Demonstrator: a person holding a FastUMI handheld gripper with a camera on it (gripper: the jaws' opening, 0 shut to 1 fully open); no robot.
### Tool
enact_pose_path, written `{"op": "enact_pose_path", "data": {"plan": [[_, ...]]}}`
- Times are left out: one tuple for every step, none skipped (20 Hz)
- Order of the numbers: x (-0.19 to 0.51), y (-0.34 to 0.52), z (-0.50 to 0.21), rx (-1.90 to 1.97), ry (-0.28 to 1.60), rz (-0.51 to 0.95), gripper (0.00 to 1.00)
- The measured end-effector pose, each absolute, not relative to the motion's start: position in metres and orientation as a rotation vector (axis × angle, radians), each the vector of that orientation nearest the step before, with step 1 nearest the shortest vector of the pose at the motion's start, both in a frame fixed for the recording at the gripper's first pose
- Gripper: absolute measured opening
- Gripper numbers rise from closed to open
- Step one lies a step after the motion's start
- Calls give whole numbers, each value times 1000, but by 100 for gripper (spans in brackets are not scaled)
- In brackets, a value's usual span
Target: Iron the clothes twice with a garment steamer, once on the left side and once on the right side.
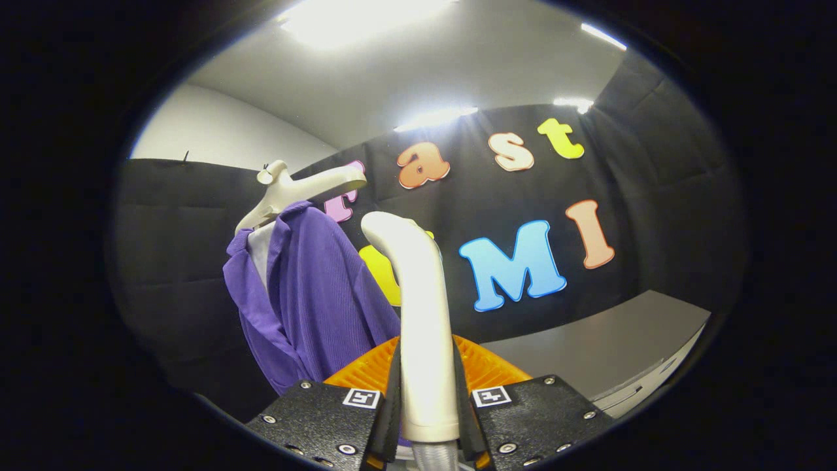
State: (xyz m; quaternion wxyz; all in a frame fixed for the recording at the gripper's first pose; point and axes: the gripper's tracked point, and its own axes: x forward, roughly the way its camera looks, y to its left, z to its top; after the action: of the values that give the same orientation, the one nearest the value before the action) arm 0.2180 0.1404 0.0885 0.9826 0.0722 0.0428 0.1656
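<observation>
The gripper point(426, 418) is clamped on a white garment steamer point(422, 314), held upright. Just beyond, to its left, a purple shirt point(307, 301) hangs on a white hanger point(294, 190).

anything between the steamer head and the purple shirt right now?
Nothing visible. The gripper is shut on the steamer handle, whose head rises beyond the fingers. The purple shirt hangs on its hanger beside the head, with open space between them.
</observation>
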Motion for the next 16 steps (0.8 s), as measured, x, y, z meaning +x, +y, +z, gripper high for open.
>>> {"op": "enact_pose_path", "data": {"plan": [[215, 149, 96, 130, 53, 328, 37], [211, 160, 101, 120, 29, 331, 37], [209, 170, 106, 119, -2, 332, 37], [209, 179, 107, 101, -17, 330, 37], [208, 188, 111, 76, -42, 324, 37], [207, 195, 114, 48, -73, 316, 37], [205, 204, 115, 18, -95, 311, 37], [204, 213, 116, -1, -117, 309, 37], [204, 222, 114, -17, -130, 306, 37], [203, 228, 113, -36, -143, 300, 37], [202, 233, 111, -61, -158, 293, 37], [200, 239, 108, -81, -169, 290, 37], [197, 247, 102, -97, -174, 295, 37], [196, 254, 97, -113, -171, 303, 37], [196, 258, 95, -128, -176, 307, 37], [196, 260, 90, -133, -169, 314, 37]]}}
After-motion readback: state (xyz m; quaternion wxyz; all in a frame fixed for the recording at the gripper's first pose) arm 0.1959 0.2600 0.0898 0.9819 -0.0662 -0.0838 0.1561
